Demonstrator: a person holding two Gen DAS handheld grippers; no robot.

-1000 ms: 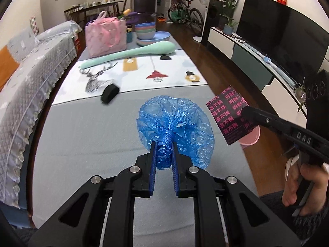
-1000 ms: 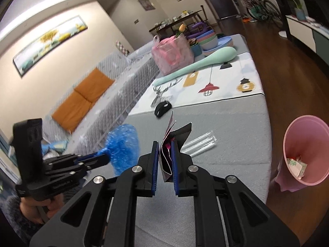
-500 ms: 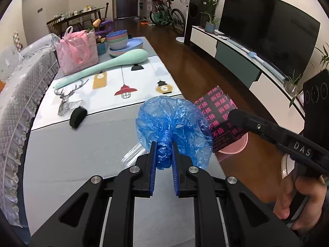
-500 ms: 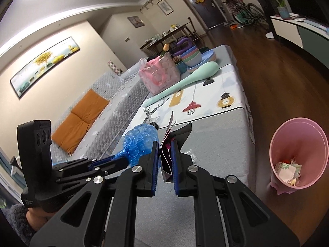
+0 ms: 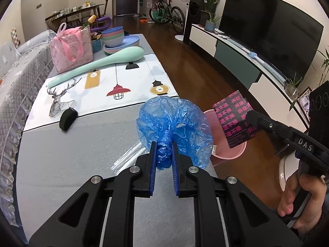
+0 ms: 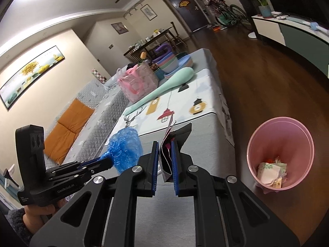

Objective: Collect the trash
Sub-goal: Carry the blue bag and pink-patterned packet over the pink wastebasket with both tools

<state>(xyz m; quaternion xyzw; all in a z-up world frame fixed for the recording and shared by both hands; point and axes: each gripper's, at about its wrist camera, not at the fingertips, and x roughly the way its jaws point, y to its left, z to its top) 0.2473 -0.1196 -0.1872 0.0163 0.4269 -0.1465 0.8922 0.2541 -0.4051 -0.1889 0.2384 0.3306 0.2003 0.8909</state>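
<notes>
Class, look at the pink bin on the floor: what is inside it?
The pink bin holds crumpled white and pale green paper wrappers with an orange scrap at the bottom. Anything under that pile is covered and cannot be seen.

Crinkled glossy blue plastic bag [image 5: 174,123]; smooth pink plastic bin [image 6: 280,154]; polished wood floor [image 6: 267,86].

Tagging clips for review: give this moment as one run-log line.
left tongs: shut on blue plastic cover | right tongs: shut on black-pink wrapper | pink bin: holds paper scraps
</notes>
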